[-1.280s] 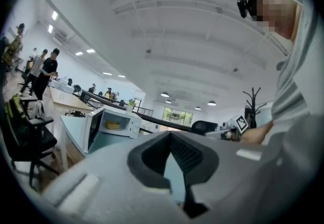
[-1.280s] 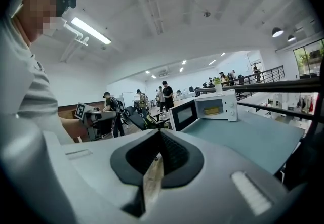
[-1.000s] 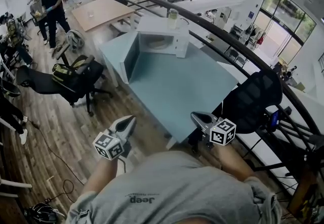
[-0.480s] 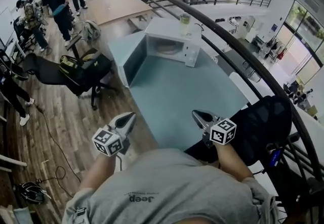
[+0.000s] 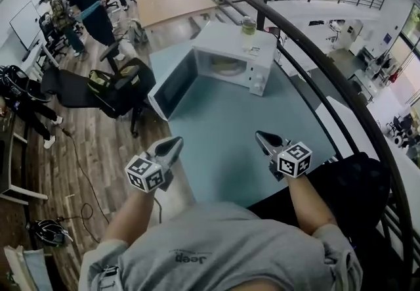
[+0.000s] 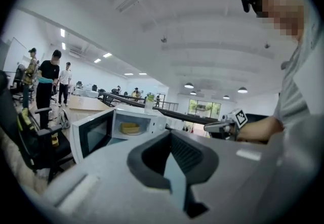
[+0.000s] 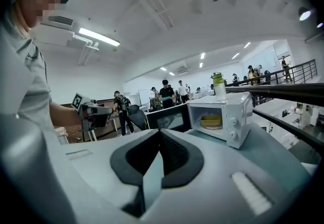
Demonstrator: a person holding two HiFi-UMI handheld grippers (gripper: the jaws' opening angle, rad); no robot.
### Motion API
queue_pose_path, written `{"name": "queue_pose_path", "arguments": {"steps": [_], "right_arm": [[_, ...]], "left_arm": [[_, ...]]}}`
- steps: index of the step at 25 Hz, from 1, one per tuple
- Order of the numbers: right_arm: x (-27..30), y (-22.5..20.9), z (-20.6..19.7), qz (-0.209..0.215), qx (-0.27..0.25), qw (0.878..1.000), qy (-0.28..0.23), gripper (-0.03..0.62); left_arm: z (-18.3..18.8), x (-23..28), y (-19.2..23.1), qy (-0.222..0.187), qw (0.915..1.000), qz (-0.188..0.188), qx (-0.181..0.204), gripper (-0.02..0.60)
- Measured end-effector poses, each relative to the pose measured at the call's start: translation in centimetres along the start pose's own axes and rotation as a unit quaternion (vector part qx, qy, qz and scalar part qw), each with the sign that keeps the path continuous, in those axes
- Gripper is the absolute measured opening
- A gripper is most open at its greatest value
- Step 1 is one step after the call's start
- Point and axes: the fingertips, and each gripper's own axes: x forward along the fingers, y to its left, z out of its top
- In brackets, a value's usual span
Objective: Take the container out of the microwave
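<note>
Container (image 5: 228,67), yellowish, sits inside microwave (image 5: 230,40) at far end of surface (image 5: 223,132). Microwave door (image 5: 172,84) stands open to left, cavity exposed, so access looks ready. Reach, grasp and withdrawal all left to do, judging by layout. Left tool (image 5: 172,146) and right tool (image 5: 264,139) both pressed together, nothing between jaws, hovering at near edge of surface. Both well apart from container, which lies ahead and far, roughly between their two lines.
</note>
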Motion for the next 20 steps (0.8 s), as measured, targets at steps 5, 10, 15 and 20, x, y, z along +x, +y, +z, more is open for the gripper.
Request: {"name": "queue_pose_path", "arguments": {"steps": [5, 10, 15, 20], "right_arm": [[4.6, -4.9, 0.9, -0.03, -0.027, 0.999, 0.002, 0.005], [9.2, -6.8, 0.0, -0.067, -0.03, 0.997, 0.018, 0.005], [12.7, -8.2, -1.2, -0.083, -0.022, 0.996, 0.029, 0.005], [15.4, -10.5, -1.9, -0.08, -0.022, 0.996, 0.03, 0.005]], "left_arm": [[-0.1, 5.7, 4.4, 0.015, 0.9993, -0.032, 0.013, 0.018], [-0.9, 10.8, 9.2, 0.024, 0.997, -0.071, 0.02, 0.018], [-1.4, 15.7, 12.8, 0.033, 0.9958, -0.08, 0.03, 0.018], [-2.3, 20.1, 15.4, 0.048, 0.9944, -0.077, 0.054, 0.018]]}}
